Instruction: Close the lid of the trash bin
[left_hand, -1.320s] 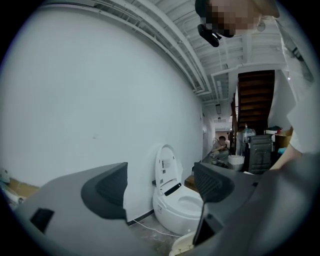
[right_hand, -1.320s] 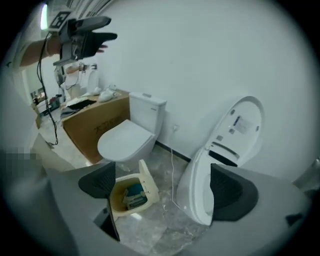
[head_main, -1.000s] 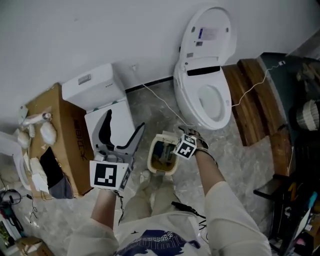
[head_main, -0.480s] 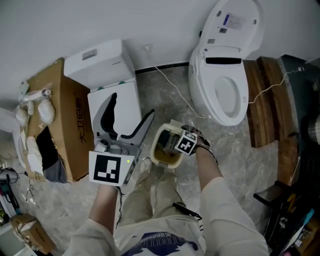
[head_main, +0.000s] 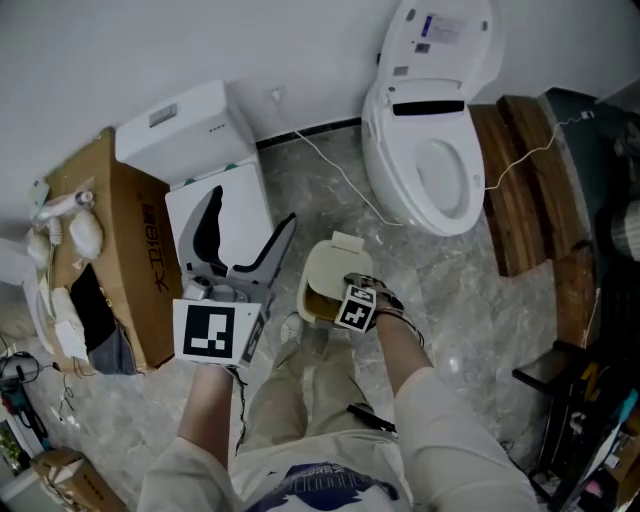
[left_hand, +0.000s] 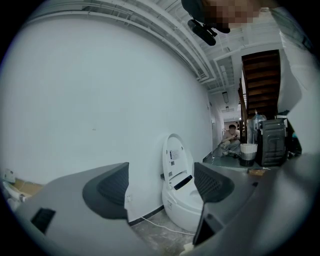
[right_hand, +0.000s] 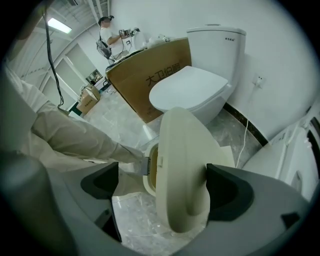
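Observation:
The cream trash bin (head_main: 310, 300) stands on the marble floor just ahead of my knees. Its lid (head_main: 334, 262) leans partway over the opening, and a sliver of the inside still shows. In the right gripper view the lid (right_hand: 182, 165) fills the gap between the jaws and rests against the right pad (right_hand: 227, 195). My right gripper (head_main: 343, 293) (right_hand: 162, 190) is open around the lid at the bin's near right rim. My left gripper (head_main: 240, 248) (left_hand: 160, 185) is held off to the bin's left, open and holding nothing.
A white toilet (head_main: 432, 165) with raised seat cover stands at the far right, and another toilet (head_main: 205, 190) with closed lid at the left. A cardboard box (head_main: 115, 250) lies beside it. A white cable (head_main: 335, 175) crosses the floor. Wooden planks (head_main: 520, 190) are at the right.
The lid has tipped further down over the bin's opening. My right gripper has moved toward me along with it. The left gripper has stayed about where it was.

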